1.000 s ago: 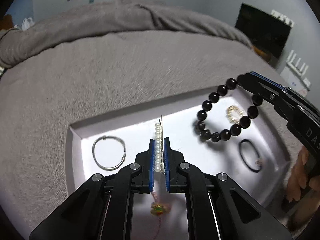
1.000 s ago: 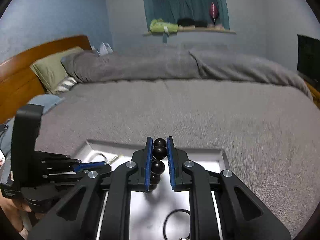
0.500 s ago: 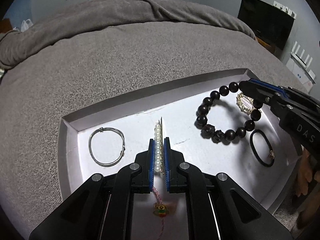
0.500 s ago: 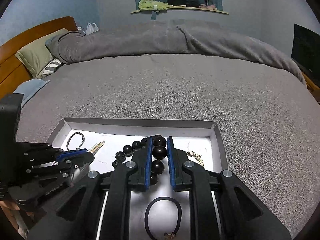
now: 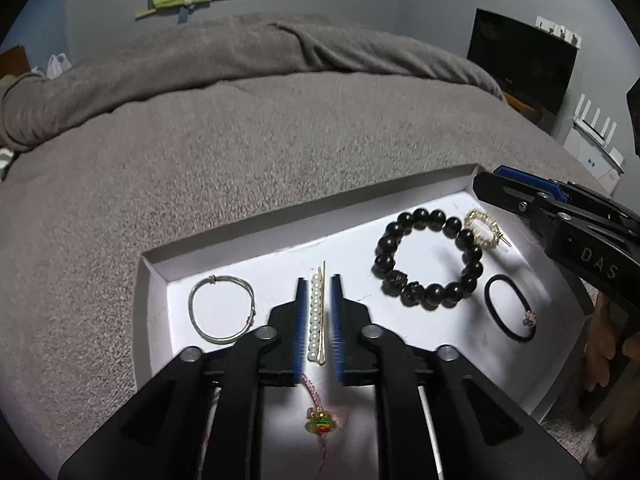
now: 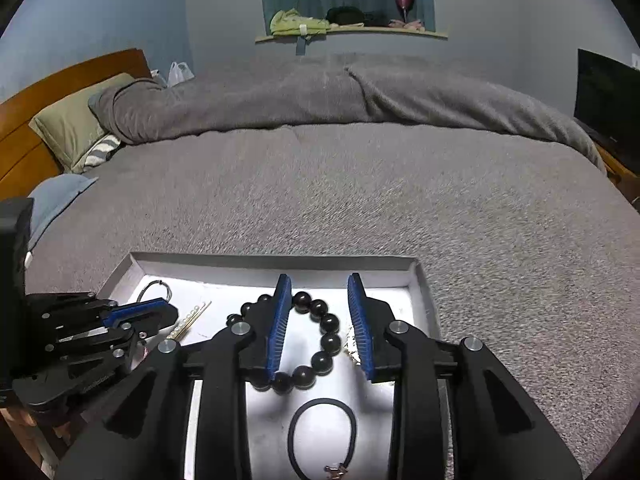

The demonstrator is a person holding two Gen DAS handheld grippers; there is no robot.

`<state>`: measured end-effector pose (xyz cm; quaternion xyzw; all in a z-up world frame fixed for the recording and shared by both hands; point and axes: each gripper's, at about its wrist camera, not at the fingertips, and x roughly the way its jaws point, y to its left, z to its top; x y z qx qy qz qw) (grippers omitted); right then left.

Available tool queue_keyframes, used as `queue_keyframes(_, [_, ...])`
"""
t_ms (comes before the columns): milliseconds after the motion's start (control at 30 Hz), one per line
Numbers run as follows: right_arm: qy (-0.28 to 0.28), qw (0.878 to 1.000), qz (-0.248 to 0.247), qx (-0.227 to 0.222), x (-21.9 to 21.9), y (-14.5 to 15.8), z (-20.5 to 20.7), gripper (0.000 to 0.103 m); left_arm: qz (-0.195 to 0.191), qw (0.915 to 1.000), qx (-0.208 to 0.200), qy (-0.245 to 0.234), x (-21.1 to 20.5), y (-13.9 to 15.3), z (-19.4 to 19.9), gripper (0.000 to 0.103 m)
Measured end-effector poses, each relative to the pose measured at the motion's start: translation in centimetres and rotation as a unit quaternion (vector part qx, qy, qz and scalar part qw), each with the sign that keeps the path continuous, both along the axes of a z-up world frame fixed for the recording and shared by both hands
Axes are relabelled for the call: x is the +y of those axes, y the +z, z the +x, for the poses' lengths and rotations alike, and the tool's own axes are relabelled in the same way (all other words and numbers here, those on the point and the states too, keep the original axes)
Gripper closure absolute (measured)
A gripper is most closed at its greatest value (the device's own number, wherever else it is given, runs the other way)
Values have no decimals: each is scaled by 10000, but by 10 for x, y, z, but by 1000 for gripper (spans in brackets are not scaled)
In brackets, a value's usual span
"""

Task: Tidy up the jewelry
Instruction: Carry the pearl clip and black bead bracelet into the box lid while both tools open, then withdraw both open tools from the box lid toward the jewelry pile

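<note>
- grey bedcover (image 6: 360, 184) fills the room ahead of me, with the shallow white tray (image 5: 280, 224) sitting on it near my edge.
- my left gripper (image 5: 318, 320) has just been opening; its jaws are parted, and the pearl hair pin (image 5: 316, 316) lies flat on the tray floor between them, no pad pressing it.
- my right gripper (image 6: 322, 320) has just been opening too; the dark bead bracelet (image 6: 320, 340) rests on the tray, partly between the released jaws.
- beside it lie a gold brooch (image 5: 486, 230) touching the beads, a black hair tie (image 5: 508, 308), a wire bangle (image 5: 222, 308) at the left and a pink cord charm (image 5: 320, 420) under my left gripper.
- i judge the pin thin, stiff and slippery: take it across its middle. the bracelet looks heavier and floppy on its string, so pinch one bead squarely.
</note>
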<state>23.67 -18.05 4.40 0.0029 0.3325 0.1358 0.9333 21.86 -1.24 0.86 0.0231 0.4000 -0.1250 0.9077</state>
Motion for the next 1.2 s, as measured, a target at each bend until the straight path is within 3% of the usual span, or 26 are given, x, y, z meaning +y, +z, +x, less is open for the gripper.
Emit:
queue_keyframes(33, [-22, 10000, 29, -14, -2, 1, -1, 60, -12, 9999, -112, -1, 0, 3, -4, 75])
queue_keyframes(167, [-87, 9999, 127, -48, -10, 7, -12, 57, -256, 9987, -447, 8, 4, 18, -26, 72])
queue_keyframes(233, [-138, 9996, 203, -126, -17, 12, -22, 45, -359, 9978, -553, 46, 5, 25, -37, 57])
queue_keyframes(300, [-199, 9993, 266, -174, -23, 15, -31, 44, -409, 9969, -668, 106, 5, 31, -49, 48])
queue_keyframes(367, [-235, 9989, 392, -138, -30, 17, -39, 40, -402, 9967, -690, 130, 4, 35, -57, 44])
queue_keyframes(500, [-300, 9980, 547, -98, -41, 19, -60, 23, -345, 9962, -764, 240, 6, 41, -81, 28])
queue_keyframes(633, [-262, 9976, 629, -134, -47, 19, -84, 12, -437, 9951, -809, 355, 16, 46, -111, 23])
queue_keyframes(833, [-139, 9977, 641, -194, -50, 15, -112, 6, -443, 9935, -818, 663, 38, 37, -150, 19])
queue_keyframes(1000, [-81, 9985, 497, -226, -53, 7, -133, 6, -456, 9917, -844, 859, 48, 26, -169, 15])
queue_keyframes(1200, [-26, 9994, 304, -142, -62, -2, -149, 6, -342, 9944, -648, 767, 41, 12, -174, 14])
